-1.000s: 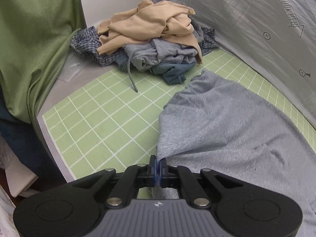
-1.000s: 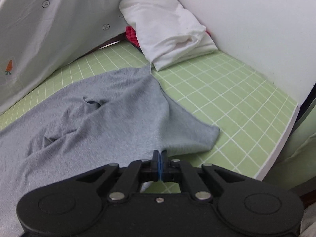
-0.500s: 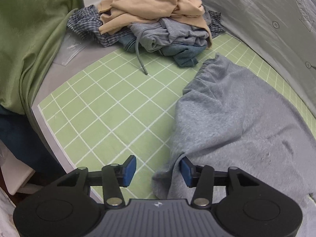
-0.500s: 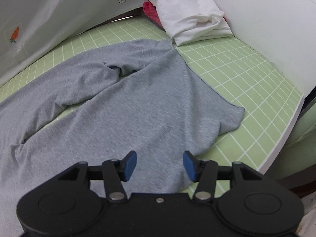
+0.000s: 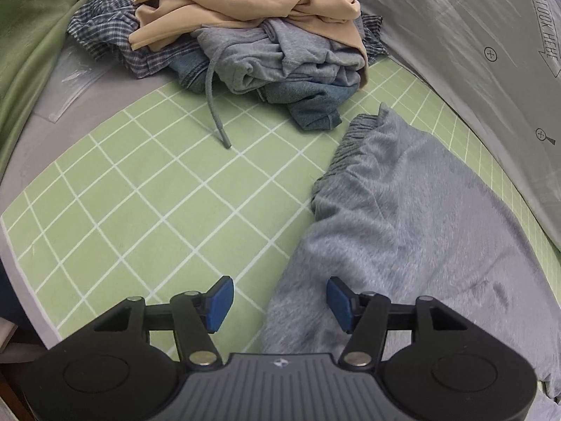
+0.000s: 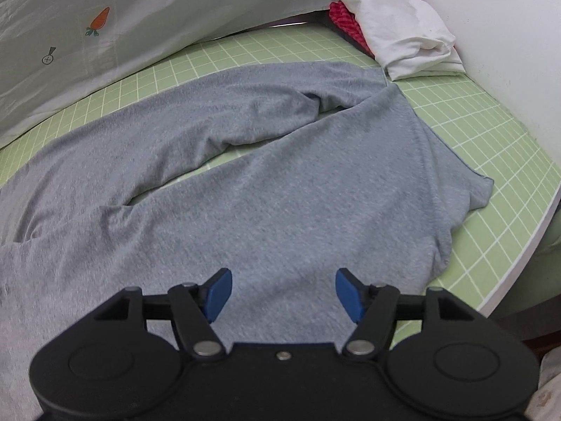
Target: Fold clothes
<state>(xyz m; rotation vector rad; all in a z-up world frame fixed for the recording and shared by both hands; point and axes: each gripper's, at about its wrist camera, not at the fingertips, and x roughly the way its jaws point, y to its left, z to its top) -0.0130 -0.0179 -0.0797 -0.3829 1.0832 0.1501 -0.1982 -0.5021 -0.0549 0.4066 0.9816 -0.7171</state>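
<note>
- The grey sweatpants [image 6: 266,189] are laid out flat on the green grid mat [image 5: 147,189], so that they can be folded next.
- The gathered waistband [image 5: 345,147] is seen near the mat's far edge in the left view, just beside the pile of unfolded clothes [image 5: 252,31].
- The two legs are spread toward the right end of the mat, with a thin gap of green between them. The near leg's end [image 6: 470,189] is curled close to the mat's right edge.
- The left tool [image 5: 278,303] is released. Its jaws have just been opening, and the blue pads stand apart over the near edge of the pants without pressing on them.
- The right tool [image 6: 284,294] is released too. Its jaws have just been opening, and nothing is squeezed between them; only the cloth below is seen.
- The pants look soft and a little fuzzy, with small wrinkles. The mat looks smooth, with white lines in squares.
- A white folded cloth [image 6: 396,31] is kept in the far right corner, likely as the done pile.
- A smoothing or a first fold is judged to come next.
</note>
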